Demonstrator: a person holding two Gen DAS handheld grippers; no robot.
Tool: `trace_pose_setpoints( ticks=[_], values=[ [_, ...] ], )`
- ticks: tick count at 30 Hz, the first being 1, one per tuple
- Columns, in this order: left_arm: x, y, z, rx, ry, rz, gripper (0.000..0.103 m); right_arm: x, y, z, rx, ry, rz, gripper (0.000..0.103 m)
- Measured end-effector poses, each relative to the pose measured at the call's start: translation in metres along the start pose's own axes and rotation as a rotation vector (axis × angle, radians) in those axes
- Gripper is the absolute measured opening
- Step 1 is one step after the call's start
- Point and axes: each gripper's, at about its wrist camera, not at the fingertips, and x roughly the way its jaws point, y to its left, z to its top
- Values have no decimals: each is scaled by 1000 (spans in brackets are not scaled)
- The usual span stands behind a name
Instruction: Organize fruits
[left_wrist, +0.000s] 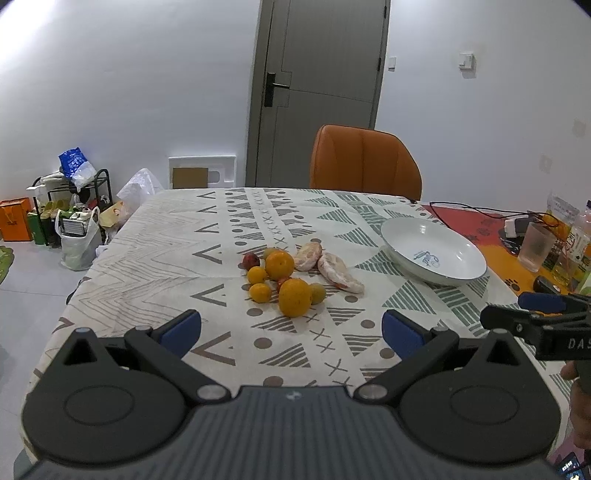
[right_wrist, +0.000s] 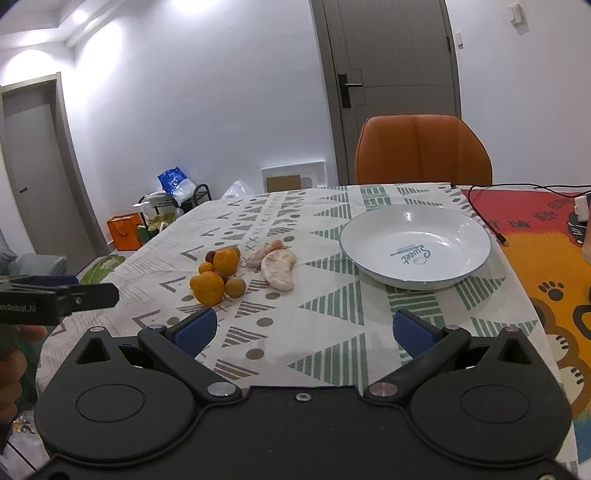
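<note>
Beside the fruit pile (left_wrist: 286, 277), the white plate (right_wrist: 373, 221) holds nothing.

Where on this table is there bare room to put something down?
Bare cloth lies between the fruit pile and the near edge, in front of both open grippers, and along the far edge by the orange chair. The white plate is empty. It is crowded around the glass at the right.

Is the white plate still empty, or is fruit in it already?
Empty: the plate shows only its bare printed bottom, and the fruit sits piled on the tablecloth beside it.
</note>
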Motion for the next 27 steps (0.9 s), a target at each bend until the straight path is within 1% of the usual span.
trace_pose_setpoints(
  ticks=[5, 10, 15, 18, 20, 23, 25, 27],
  values=[
    [-5, -4, -1, 31, -38, -17, 103, 0, 0, 2, 11, 1, -1, 103],
    [-3, -1, -2, 5, -43, -22, 103, 2, 0, 1, 11, 7, -3, 103],
    [1, -1, -3, -5, -41, -36, 103, 5, -1, 0, 17, 13, 0, 103],
    [5, 3, -3, -27, -32, -53, 103, 8, -3, -1, 23, 20, 22, 103],
    [9, 3, -4, -23, -30, -44, 103, 11, -3, -2, 25, 25, 36, 103],
    [16, 3, -5, -19, -33, -33, 103, 18, -3, -2, 15, 32, 20, 103],
    [21, 6, -5, -41, -29, -52, 103, 22, -4, -2, 12, 36, 14, 103],
    [28, 8, -4, -61, -21, -54, 101, 26, -4, -2, 5, 36, 18, 103]
  ],
)
